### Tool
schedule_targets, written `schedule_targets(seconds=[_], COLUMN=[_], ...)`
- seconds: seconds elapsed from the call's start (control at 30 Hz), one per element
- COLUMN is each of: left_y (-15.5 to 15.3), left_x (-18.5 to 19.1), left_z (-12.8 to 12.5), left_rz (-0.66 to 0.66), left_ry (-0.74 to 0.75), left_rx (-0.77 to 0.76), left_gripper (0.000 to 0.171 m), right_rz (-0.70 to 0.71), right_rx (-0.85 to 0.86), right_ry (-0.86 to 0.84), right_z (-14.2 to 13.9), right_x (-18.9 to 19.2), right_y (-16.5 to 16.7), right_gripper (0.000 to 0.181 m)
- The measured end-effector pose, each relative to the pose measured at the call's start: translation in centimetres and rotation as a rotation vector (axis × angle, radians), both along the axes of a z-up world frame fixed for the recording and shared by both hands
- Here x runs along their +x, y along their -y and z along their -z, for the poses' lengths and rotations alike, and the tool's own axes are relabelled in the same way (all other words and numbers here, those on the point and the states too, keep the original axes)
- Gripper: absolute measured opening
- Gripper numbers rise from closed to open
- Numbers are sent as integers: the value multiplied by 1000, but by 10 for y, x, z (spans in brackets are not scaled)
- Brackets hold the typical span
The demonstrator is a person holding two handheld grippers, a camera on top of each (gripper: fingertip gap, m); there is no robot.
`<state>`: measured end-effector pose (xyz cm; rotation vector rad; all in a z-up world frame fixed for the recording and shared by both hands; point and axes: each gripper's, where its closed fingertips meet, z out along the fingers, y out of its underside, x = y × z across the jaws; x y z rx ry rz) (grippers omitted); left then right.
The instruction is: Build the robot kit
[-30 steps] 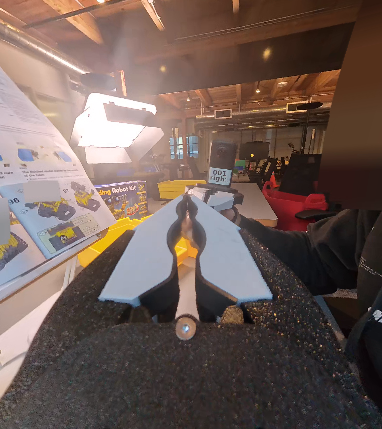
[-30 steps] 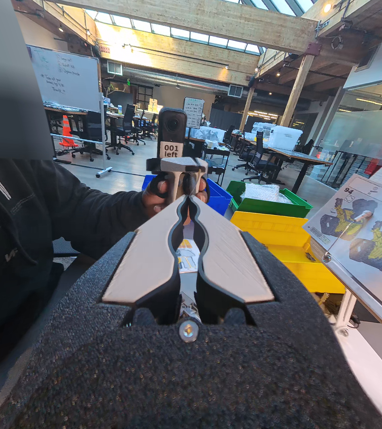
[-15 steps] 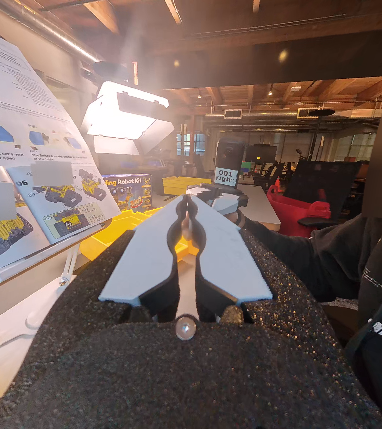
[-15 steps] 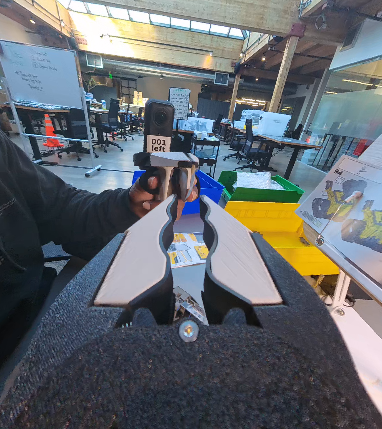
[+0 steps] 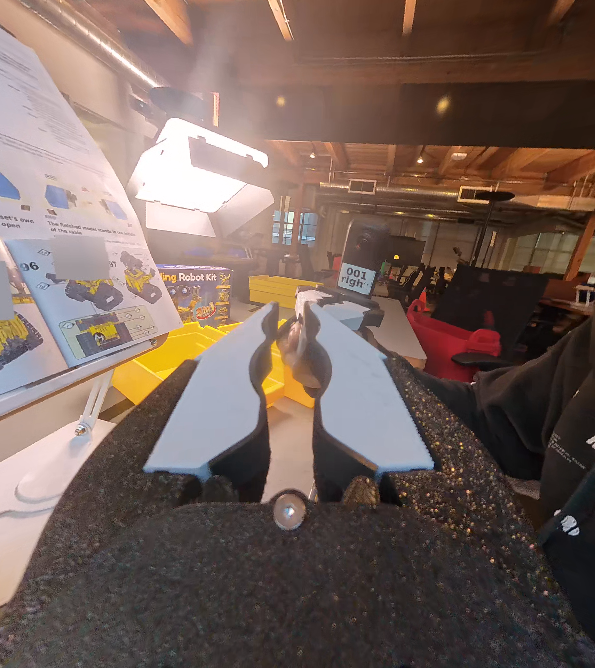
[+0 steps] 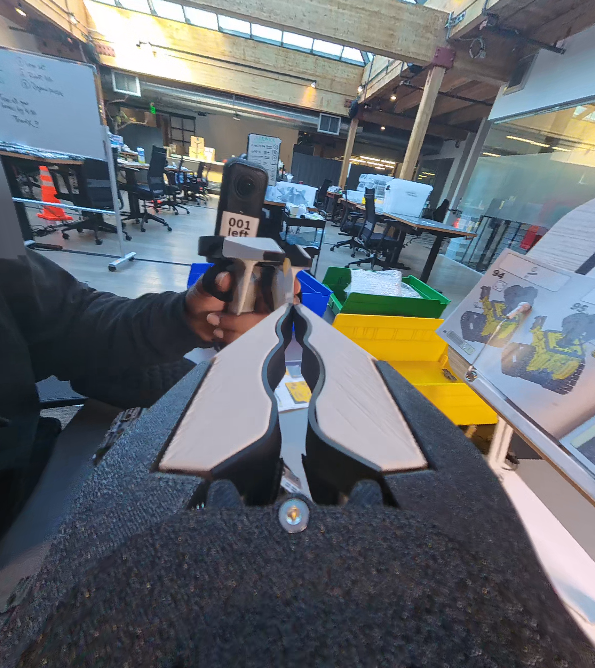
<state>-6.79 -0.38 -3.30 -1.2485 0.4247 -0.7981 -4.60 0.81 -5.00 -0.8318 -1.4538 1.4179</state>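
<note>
The two hand-held grippers meet tip to tip above the table. In the left wrist view my left gripper (image 5: pixel 290 311) is open, with a clear gap between its fingers. A thin clear plastic piece (image 5: pixel 305 302) with a jagged edge lies against its right finger. The right gripper (image 5: pixel 328 307) reaches in from behind. In the right wrist view my right gripper (image 6: pixel 292 307) is shut, and a sliver of the clear plastic piece (image 6: pixel 284 283) sticks up from its tips. The left gripper (image 6: pixel 252 278), held by a hand (image 6: pixel 213 314), is right in front of it.
An open instruction booklet on a white stand (image 5: pixel 54 296) (image 6: pixel 542 347) is beside the grippers. Yellow bins (image 5: pixel 166 365) (image 6: pixel 408 347), a blue bin (image 6: pixel 312 289), a green bin with bubble wrap (image 6: pixel 386 300), a kit box (image 5: pixel 202 292) and a red tub (image 5: pixel 455 347) lie beyond. Leaflets (image 6: pixel 294 390) lie on the table. Less than 4 cm separates the two grippers' tips.
My left gripper was shut and has opened. My right gripper opened half a second ago and has shut again at the left gripper's tips, on the plastic piece.
</note>
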Motion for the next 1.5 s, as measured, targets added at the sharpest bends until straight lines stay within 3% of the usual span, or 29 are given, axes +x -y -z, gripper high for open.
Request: schedule_targets(seconds=[0.1,0.17,0.23,0.37,0.4,0.47,0.93,1.07,1.13,1.27,1.4,1.5], left_y=[-7,-15,-16,-14,-12,-10,-2,-3,-4,-7,-18,-23], left_x=[-9,-13,-15,-10,-9,-6,7,6,4,-9,-13,-7], left_z=[2,11,10,9,7,4,1,1,2,-1,12,17], left_rz=[6,11,25,10,6,-1,2,-6,3,32,52,87], left_ry=[87,142,192,147,136,110,29,26,48,174,262,355], left_rx=[-87,-188,-182,-133,-115,-87,-30,-34,-54,-109,-247,-305], left_gripper=[27,28,25,9,3,0,0,0,2,26,27,26], right_rz=[110,225,248,118,55,-35,-87,-89,-60,71,336,525], right_rx=[46,120,153,21,-50,-165,-176,-156,-131,-61,93,321], right_ry=[-27,-52,-62,10,27,73,62,54,43,12,-64,-121], right_z=[-4,-6,-7,1,1,2,2,2,1,-2,-10,-11], right_x=[-1,-2,-2,-5,-4,-3,-4,-3,-4,-5,-4,-4], right_y=[-15,-29,-29,-16,-12,-9,1,2,-1,-18,-48,-57], right_gripper=[0,0,0,3,19,30,0,0,0,0,0,0])
